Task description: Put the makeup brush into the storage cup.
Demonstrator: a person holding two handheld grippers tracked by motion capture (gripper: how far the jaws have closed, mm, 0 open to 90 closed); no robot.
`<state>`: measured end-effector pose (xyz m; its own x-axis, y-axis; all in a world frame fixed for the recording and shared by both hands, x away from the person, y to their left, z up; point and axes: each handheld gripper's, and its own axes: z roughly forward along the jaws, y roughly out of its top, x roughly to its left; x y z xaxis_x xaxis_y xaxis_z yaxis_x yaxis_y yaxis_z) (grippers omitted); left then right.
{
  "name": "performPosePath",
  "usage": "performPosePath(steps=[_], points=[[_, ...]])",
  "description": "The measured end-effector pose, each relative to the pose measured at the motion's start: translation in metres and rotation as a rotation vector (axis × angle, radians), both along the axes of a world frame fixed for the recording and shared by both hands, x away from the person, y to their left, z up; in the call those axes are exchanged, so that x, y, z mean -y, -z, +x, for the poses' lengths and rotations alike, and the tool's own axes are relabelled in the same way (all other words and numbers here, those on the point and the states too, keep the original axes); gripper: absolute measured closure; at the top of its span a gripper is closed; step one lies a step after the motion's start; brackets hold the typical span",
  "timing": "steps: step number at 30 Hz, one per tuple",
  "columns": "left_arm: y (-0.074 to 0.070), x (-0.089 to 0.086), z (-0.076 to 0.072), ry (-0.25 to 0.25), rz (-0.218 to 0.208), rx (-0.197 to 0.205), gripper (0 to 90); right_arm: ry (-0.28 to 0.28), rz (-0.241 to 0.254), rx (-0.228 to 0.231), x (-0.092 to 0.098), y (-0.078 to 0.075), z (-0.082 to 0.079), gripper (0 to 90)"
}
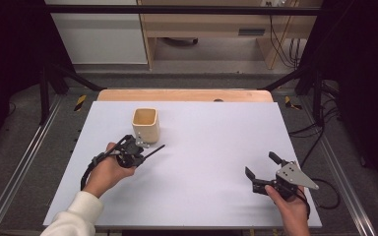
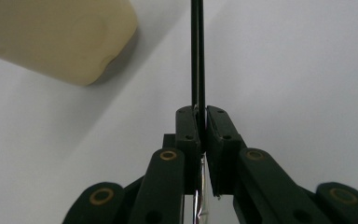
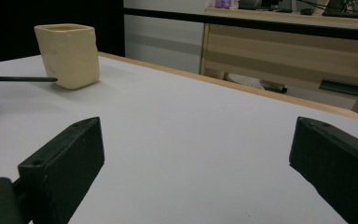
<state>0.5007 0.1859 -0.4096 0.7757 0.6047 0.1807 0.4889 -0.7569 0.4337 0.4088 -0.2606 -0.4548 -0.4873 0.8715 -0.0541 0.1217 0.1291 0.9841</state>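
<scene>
While my left gripper [image 1: 139,153] clamps a thin black rod [image 1: 153,152] just near of the cream square cup [image 1: 144,125], my right gripper [image 1: 262,169] idles wide at right. Next, as I judge: tip rod into cup.

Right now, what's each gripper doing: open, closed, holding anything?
Left gripper: closed on a thin black rod beside the cream cup.
Right gripper: open, holding nothing.

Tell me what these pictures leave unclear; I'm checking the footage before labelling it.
- Thin black stick in the left gripper: its far tip is cut off by the top edge of the left gripper view; what it is stays too small to tell in the high view.
- Cream cup: its bottom inside is shadowed in the high view.
</scene>
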Motion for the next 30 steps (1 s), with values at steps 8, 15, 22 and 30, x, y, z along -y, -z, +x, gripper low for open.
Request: performPosePath(steps=[8,15,22,30], points=[[-0.007,0.009,0.0,0.027,-0.004,0.012,84.1,0.01,-0.03,0.018,-0.006,-0.001,-0.001,2.7],[-0.016,0.019,0.002,0.061,-0.003,0.022,84.1,-0.042,-0.104,0.02,-0.024,-0.001,-0.001,5.2],[-0.025,0.035,0.005,0.126,0.002,0.039,84.1,-0.08,-0.227,0.047,-0.052,-0.007,-0.001,7.5],[-0.041,0.058,0.011,0.21,0.015,0.04,84.1,-0.145,-0.355,0.05,-0.087,-0.012,0.014,8.7]])
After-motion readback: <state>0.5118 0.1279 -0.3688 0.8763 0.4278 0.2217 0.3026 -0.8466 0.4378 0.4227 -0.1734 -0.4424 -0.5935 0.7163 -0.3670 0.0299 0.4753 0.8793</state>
